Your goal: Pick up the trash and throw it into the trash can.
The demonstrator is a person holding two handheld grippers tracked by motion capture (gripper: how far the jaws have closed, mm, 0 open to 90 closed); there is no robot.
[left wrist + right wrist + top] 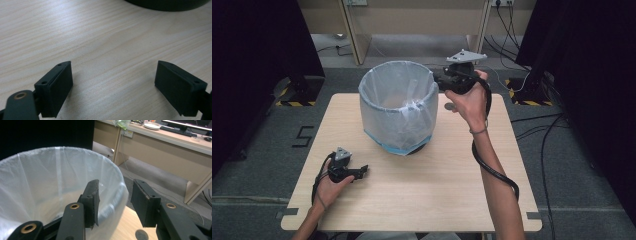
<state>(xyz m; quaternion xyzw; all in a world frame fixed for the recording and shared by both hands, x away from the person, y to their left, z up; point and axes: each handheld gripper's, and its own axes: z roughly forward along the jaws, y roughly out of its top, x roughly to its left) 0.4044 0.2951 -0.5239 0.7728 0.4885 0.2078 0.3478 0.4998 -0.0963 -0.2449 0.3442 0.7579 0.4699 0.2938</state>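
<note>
1. A bin [398,107] lined with a clear bag [37,185] stands mid-worktop [437,190].
2. Right gripper [115,202] straddles the bag's rim, jaws spread.
3. Left gripper [113,87] rests low on the worktop, jaws spread, empty.
4. A coin [141,235] lies beside the bin.

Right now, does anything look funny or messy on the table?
A little. The white bin liner hangs unevenly over the bin, bunching near the table at the base. A small round disc, maybe a coin, lies beside it. Nothing looks spilled or broken.
</note>
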